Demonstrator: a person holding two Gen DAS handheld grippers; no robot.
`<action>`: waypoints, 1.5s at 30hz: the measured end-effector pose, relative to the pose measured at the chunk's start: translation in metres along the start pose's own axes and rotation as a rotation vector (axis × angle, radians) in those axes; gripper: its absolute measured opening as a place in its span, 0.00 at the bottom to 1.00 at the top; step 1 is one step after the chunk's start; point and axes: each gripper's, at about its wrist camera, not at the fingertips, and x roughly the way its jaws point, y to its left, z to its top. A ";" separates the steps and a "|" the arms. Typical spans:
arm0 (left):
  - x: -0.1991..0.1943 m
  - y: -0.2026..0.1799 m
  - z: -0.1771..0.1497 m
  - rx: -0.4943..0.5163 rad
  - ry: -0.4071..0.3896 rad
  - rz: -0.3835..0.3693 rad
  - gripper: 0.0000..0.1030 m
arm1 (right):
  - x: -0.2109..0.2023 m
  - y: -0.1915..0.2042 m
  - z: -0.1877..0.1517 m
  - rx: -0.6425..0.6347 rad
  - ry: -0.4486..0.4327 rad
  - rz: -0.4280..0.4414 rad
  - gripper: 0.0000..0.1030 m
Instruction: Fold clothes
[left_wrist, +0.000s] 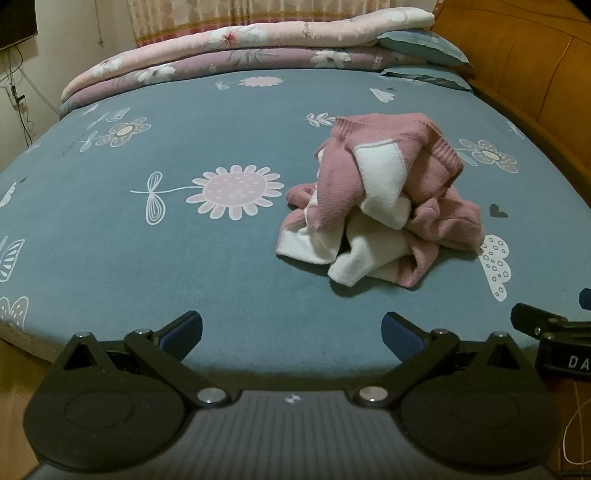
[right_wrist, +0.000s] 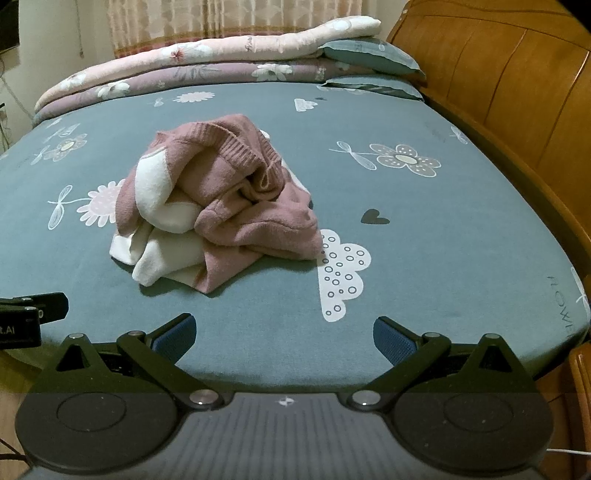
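While the pink sweater (left_wrist: 380, 206) is lying crumpled on the bed (left_wrist: 184, 258), I'm holding both tongs (left_wrist: 291, 332) (right_wrist: 284, 332) released; next, spreading it flat.

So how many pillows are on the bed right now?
2, both teal: an upper pillow resting on the folded quilts by the headboard, and a lower pillow directly beneath it. The quilts may hide others.

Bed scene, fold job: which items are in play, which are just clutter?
In play:
- pink and white sweater, crumpled on the bed sheet
- left gripper, open, empty
- right gripper, open, empty

Just lying about:
- folded quilts stacked along the far edge
- two pillows by the wooden headboard
- curtain
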 end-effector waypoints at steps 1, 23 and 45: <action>0.000 0.000 0.000 -0.001 0.001 0.001 1.00 | 0.000 0.000 0.000 -0.001 0.000 -0.001 1.00; 0.010 0.002 0.003 -0.022 0.010 -0.002 1.00 | 0.012 -0.003 0.001 0.006 0.017 0.002 1.00; 0.083 0.005 0.053 0.000 0.055 -0.014 1.00 | 0.086 0.000 0.052 -0.039 0.044 0.024 1.00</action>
